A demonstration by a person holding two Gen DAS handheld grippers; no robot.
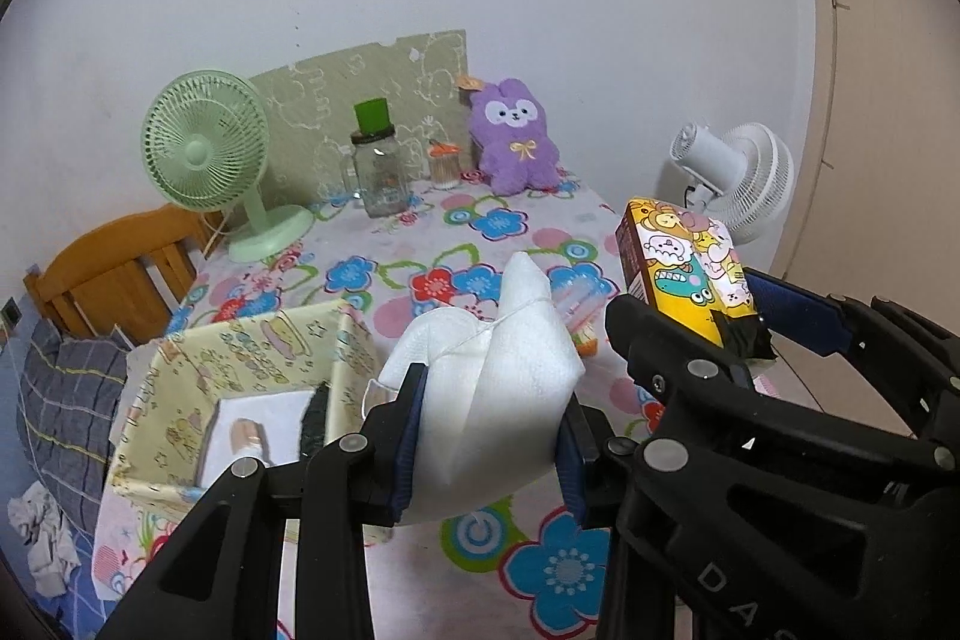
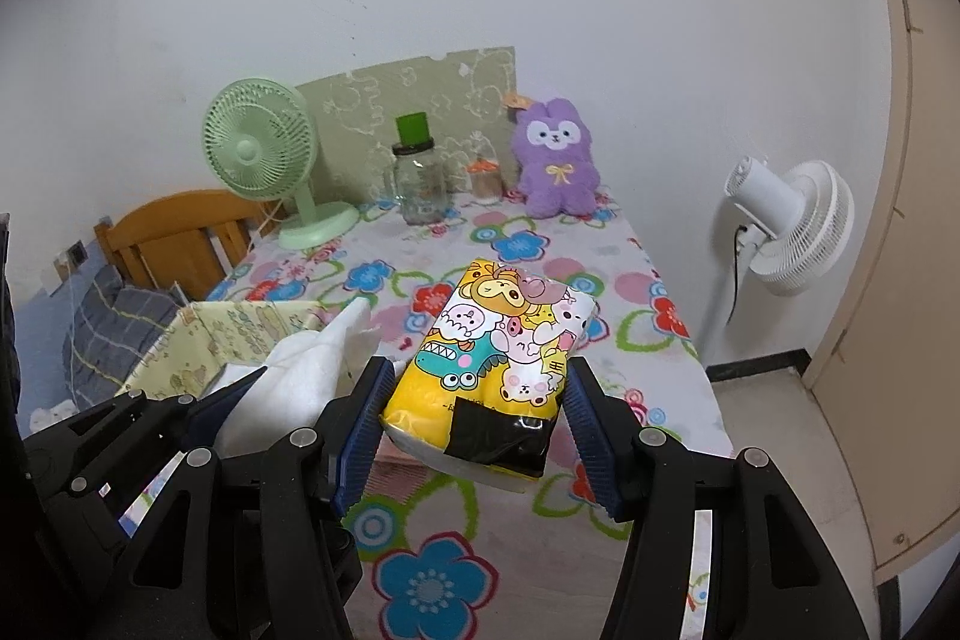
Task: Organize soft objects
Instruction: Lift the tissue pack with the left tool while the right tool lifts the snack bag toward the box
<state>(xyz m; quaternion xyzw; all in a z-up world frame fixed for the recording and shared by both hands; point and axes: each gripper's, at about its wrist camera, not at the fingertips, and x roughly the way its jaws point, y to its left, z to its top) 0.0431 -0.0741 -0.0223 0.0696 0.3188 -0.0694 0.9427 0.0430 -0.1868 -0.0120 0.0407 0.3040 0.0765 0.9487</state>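
The left tongs (image 1: 489, 451) clamp a white soft bundle (image 1: 492, 370), held above the counter (image 1: 420, 244) beside a yellow patterned box (image 1: 240, 370). The right tongs (image 2: 474, 436) grip a cartoon-printed tissue pack (image 2: 492, 364) over the flowered cloth. Behind stand a green fan (image 1: 207, 142), glass jar (image 1: 378, 172), purple plush (image 1: 513, 139) and white wall.

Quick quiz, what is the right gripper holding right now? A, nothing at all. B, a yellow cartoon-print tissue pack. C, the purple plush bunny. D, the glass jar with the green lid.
B: the right gripper is closed on the yellow tissue pack, held above the flowered tablecloth, while the purple plush bunny and glass jar stand at the table's far end.
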